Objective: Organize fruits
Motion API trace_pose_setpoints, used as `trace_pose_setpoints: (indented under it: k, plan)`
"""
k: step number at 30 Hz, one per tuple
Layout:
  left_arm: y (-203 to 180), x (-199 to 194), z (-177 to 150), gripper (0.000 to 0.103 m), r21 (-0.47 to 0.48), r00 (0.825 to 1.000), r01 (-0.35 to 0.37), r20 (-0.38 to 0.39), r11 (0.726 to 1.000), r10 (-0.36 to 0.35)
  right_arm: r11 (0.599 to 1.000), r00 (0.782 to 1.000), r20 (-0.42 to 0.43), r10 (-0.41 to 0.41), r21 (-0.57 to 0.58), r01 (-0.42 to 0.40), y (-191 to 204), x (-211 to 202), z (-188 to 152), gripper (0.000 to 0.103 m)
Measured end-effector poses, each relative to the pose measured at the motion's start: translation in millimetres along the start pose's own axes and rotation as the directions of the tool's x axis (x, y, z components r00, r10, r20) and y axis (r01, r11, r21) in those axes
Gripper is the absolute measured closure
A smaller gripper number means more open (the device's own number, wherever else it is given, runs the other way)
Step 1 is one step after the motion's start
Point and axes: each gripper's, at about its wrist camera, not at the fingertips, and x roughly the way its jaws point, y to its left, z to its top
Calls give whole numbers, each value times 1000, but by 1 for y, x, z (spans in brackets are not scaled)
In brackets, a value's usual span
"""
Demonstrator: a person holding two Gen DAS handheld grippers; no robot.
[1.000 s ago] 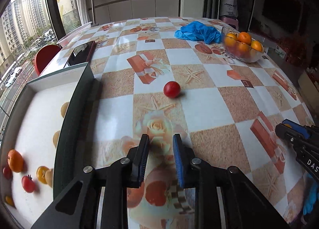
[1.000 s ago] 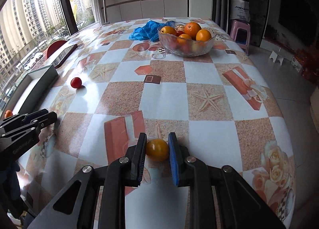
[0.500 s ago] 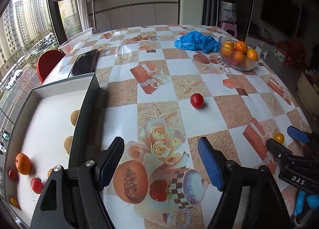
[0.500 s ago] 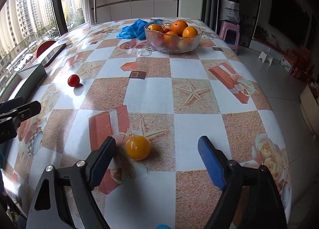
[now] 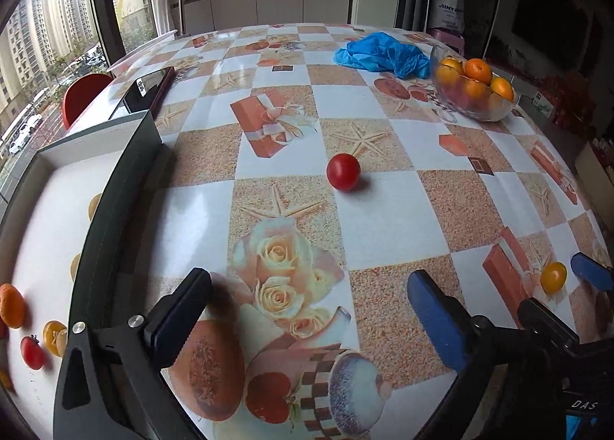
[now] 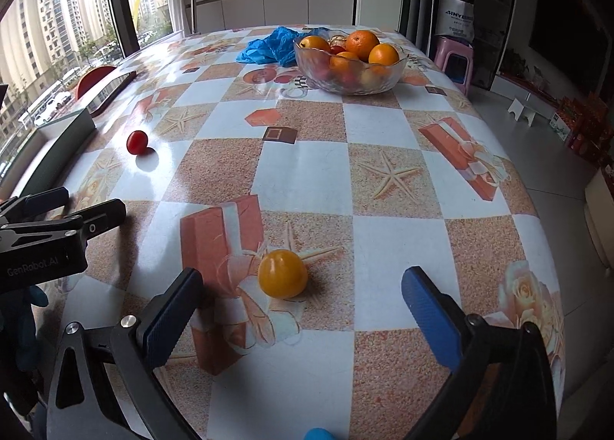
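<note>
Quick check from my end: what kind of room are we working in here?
Most likely a home dining area in a high-rise flat: a table with a patterned oilcloth, a glass fruit bowl of oranges, white cabinets behind, and apartment towers outside the window.

The white tray [image 5: 57,210] is cut off at nine o'clock; its dark wall hides part of two pale fruits [image 5: 94,206].

Daylight from the left window [image 5: 46,56], glare on tablecloth [image 6: 161,68]; soft shadows, fisheye-bent edges (corners perhaps vignetted)
</note>
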Motion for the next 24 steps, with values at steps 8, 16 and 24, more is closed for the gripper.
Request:
trace_pose_setpoints:
  k: [8, 16, 24]
  plan:
    - [-1, 1, 0, 1, 7, 1000, -4, -4, 1000, 4, 1000, 1000, 0, 0, -1, 0, 0, 0, 0, 0]
    - [-1, 1, 0, 1, 7, 1000, -4, -4, 1000, 4, 1000, 1000, 0, 0, -1, 0, 0, 0, 0, 0]
    - [-1, 1, 0, 1, 7, 1000, -4, -4, 1000, 4, 1000, 1000, 0, 0, -1, 0, 0, -1, 0, 0]
